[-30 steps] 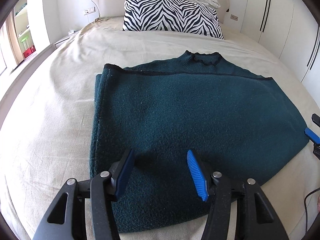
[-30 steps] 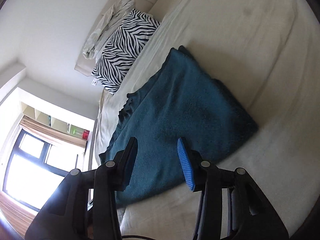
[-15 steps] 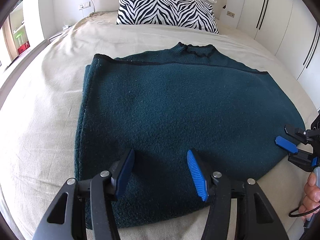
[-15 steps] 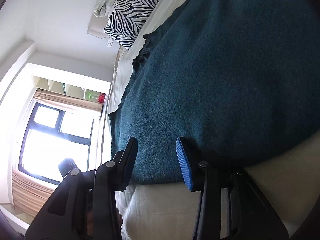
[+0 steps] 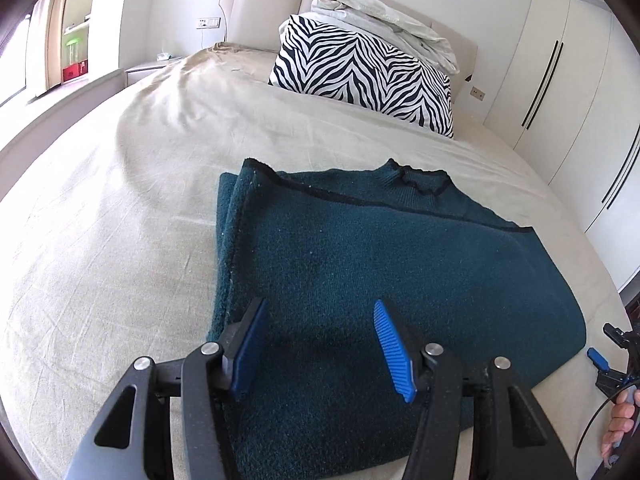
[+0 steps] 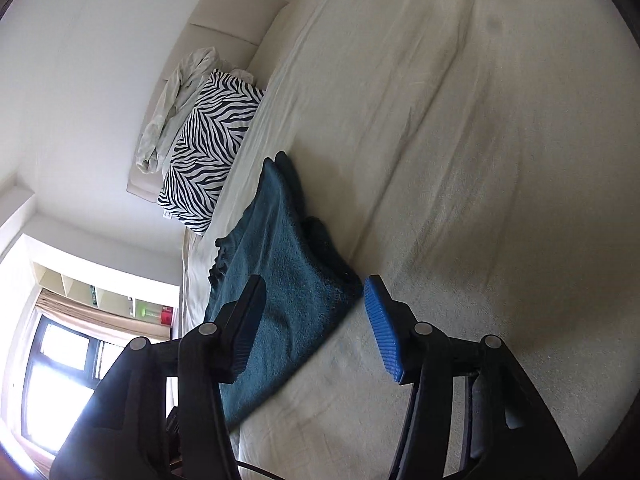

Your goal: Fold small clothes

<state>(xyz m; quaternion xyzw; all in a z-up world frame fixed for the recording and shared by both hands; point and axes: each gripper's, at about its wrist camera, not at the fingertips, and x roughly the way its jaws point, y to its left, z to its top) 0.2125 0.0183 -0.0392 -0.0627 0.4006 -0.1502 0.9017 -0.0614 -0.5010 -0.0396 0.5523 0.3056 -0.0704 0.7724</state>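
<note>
A dark teal knit sweater [image 5: 380,264] lies folded flat on the beige bed sheet [image 5: 120,240], collar toward the headboard. My left gripper [image 5: 318,340] is open and empty, held just above the sweater's near hem. My right gripper [image 6: 314,320] is open and empty beside the sweater's near right corner [image 6: 288,280], rolled sideways. It also shows in the left wrist view [image 5: 600,360] at the right edge, off the cloth.
A zebra-striped pillow [image 5: 360,80] and a crumpled pale blanket [image 5: 380,12] lie against the headboard. White wardrobe doors [image 5: 560,100] stand along the right. A window and shelves [image 6: 80,340] are on the left side.
My left gripper has tilted and pulled back slightly, with more bed in view. My right gripper has drawn back from close over the sweater to its right corner and opened wider.
</note>
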